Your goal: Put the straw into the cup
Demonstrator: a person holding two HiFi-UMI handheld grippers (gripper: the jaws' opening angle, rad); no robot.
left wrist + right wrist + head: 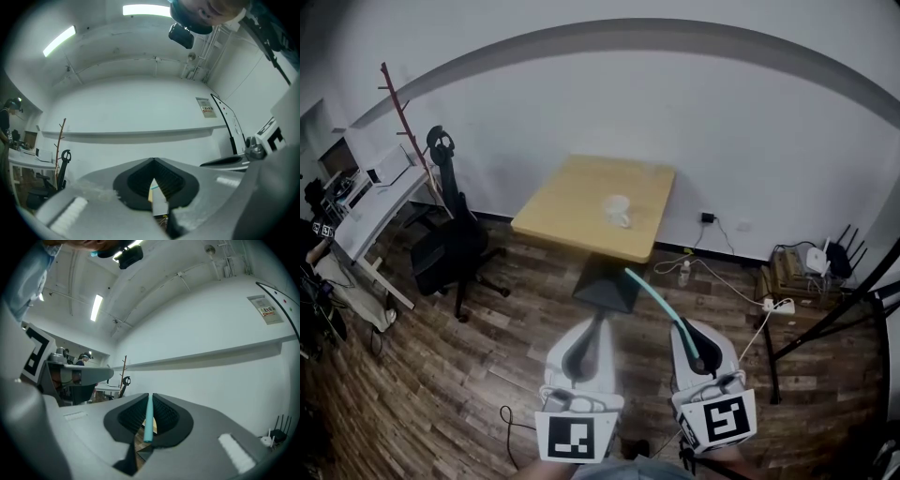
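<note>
Gripping teal straw (656, 302) in right tool (694, 343), slanting toward 11 o'clock; left tool (598, 323) clenched empty; cup (617, 210) on counter (567, 202) at 12 o'clock.

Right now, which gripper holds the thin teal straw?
The right gripper: its jaws clamp the thin teal plastic straw, while the left gripper has its jaws closed on nothing.

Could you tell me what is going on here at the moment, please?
A person holds a two-jaw gripper in each hand. The right gripper is shut on a thin teal straw that points forward past its jaws. The left gripper is shut with nothing in it. The small pale cup stands on the square light wooden table, ahead of both grippers, so the straw is not yet in it.
</note>
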